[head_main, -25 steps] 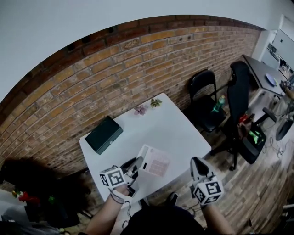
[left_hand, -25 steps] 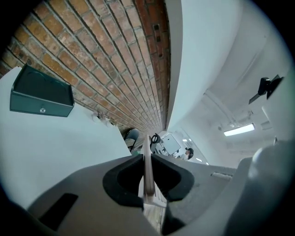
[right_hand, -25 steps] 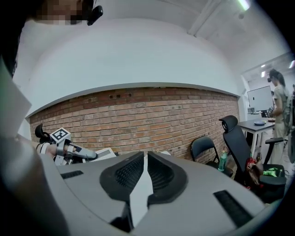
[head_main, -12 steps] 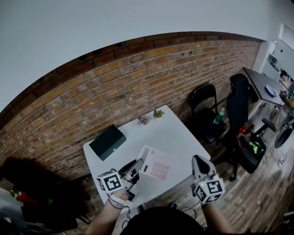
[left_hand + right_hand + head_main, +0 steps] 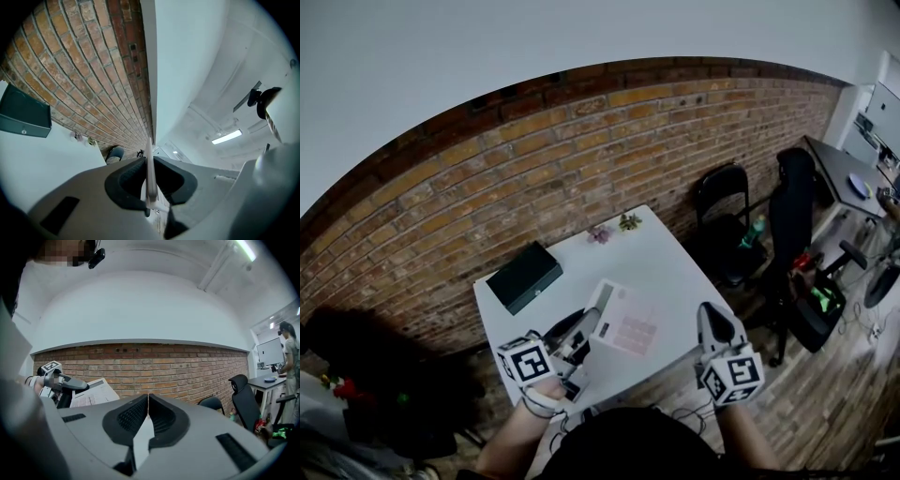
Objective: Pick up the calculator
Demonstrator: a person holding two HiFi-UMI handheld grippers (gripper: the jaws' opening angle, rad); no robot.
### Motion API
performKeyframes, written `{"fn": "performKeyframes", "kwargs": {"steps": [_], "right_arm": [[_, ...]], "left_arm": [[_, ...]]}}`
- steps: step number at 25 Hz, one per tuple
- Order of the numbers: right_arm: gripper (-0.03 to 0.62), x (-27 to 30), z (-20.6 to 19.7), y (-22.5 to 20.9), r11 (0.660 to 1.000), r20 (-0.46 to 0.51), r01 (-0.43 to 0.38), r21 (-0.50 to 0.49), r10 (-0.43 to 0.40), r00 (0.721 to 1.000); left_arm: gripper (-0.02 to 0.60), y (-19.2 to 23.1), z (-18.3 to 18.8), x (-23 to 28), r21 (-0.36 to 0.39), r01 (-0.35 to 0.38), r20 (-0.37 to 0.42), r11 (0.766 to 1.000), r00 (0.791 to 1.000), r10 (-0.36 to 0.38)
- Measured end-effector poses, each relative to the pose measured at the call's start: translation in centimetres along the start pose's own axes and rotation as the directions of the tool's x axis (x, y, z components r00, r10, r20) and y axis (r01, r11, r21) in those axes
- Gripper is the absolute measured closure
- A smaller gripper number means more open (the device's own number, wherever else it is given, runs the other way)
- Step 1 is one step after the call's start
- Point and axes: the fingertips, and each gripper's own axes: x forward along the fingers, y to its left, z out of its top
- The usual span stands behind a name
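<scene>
The calculator (image 5: pixel 625 325), a flat white slab with pinkish keys, hangs above the white table (image 5: pixel 666 262) near its front edge. My left gripper (image 5: pixel 587 330) is shut on the calculator's left edge. In the left gripper view the calculator (image 5: pixel 149 145) shows edge-on as a thin strip pinched between the dark pads, at my left gripper (image 5: pixel 149 164). My right gripper (image 5: pixel 711 317) hovers to the right of the table's front corner, apart from the calculator. Its jaws are closing with nothing between them, and the tips meet at my right gripper (image 5: pixel 148 397). The right gripper view also shows the calculator (image 5: pixel 91 392) held by the left gripper (image 5: pixel 65 383).
A dark green box (image 5: pixel 523 277) lies at the table's far left. Two small flower sprigs (image 5: pixel 602 234) sit at the far edge by the brick wall (image 5: pixel 581 150). A black folding chair (image 5: pixel 727 216) and an office chair (image 5: pixel 792 206) stand to the right. A person (image 5: pixel 288 348) stands at a desk further right.
Both grippers have risen a little, the left one carrying the calculator up off the table. The head view has tilted so the table sits lower in the picture.
</scene>
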Motion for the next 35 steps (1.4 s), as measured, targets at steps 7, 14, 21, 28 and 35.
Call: {"fn": "performKeyframes", "kwargs": {"steps": [7,14,21,28,35], "right_arm": [[0.588,0.3,-0.5,-0.1,1.000,-0.009,0.007,-0.014,-0.007,1.000],[0.589,0.4,-0.9,-0.8,1.000,-0.011,0.010,-0.012,-0.010,1.000],[0.589,0.6,-1.0,-1.2,1.000,-0.013,0.005,-0.008,-0.005,1.000],[0.589,0.7,-1.2,-1.3,1.000,-0.010,-0.001,-0.005,0.000,1.000],[0.589,0.4,-1.1,-1.4,1.000,-0.011,-0.005,-0.006,0.005,1.000]], "left_arm": [[0.534,1.6,-1.2,0.0,-0.024,-0.013,-0.003,1.000,1.000,0.013],[0.534,2.2,-2.3,0.3,-0.041,-0.036,-0.018,0.999,0.999,0.035],[0.534,2.1,-2.5,0.5,-0.043,-0.035,-0.022,0.998,0.999,0.034],[0.534,2.1,-2.5,0.7,-0.039,-0.042,-0.024,0.998,0.999,0.041],[0.534,1.7,-2.8,0.8,-0.032,-0.037,-0.029,0.999,0.999,0.036]]}}
